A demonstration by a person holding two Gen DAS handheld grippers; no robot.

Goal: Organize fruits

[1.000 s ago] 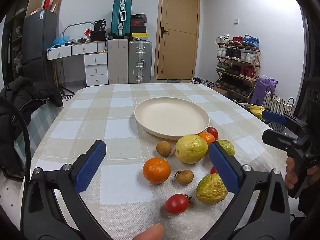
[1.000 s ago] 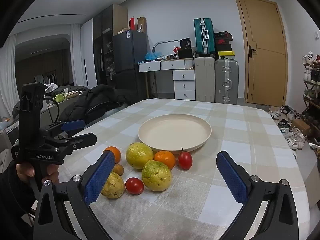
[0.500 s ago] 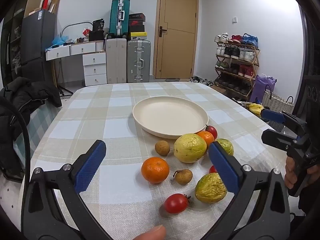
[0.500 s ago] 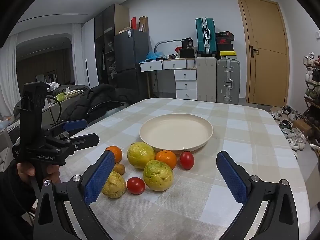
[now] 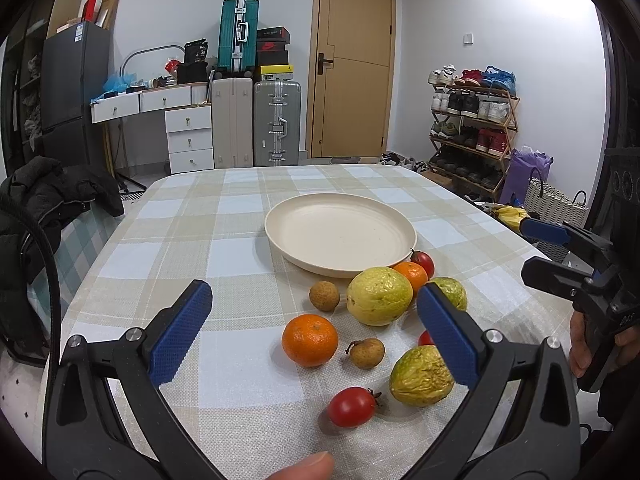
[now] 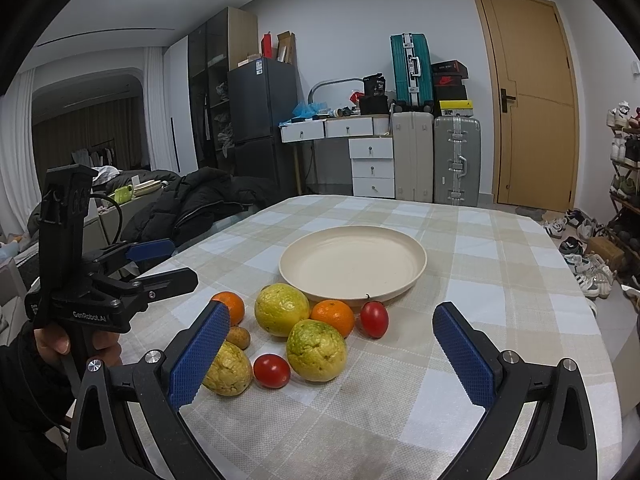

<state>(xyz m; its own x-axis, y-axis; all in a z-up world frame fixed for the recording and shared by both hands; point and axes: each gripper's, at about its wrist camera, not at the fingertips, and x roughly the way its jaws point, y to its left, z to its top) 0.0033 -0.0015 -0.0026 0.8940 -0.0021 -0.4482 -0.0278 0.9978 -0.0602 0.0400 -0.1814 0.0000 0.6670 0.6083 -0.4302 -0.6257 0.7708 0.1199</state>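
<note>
An empty cream plate [image 5: 340, 232] [image 6: 352, 264] sits mid-table. In front of it lie loose fruits: an orange [image 5: 310, 340], a big yellow fruit [image 5: 379, 296], two small brown longans [image 5: 324, 296] [image 5: 366, 353], a wrinkled yellow-green fruit [image 5: 420, 376], a red tomato [image 5: 352, 407]. The right wrist view shows a green-yellow fruit [image 6: 316, 350], a second orange [image 6: 333, 317] and tomatoes [image 6: 374, 319] [image 6: 272, 371]. My left gripper [image 5: 316, 332] is open and empty above the fruits. My right gripper [image 6: 330, 356] is open and empty, just short of the cluster.
The table wears a checked cloth [image 5: 192, 240]. A black jacket [image 5: 48, 196] hangs on a chair at the left edge. Suitcases [image 5: 276, 124], drawers, a door and a shoe rack [image 5: 472, 128] stand beyond the table.
Both grippers have edged slightly toward the fruits; the views shift a little. Both stay open. No fruit has moved.
</note>
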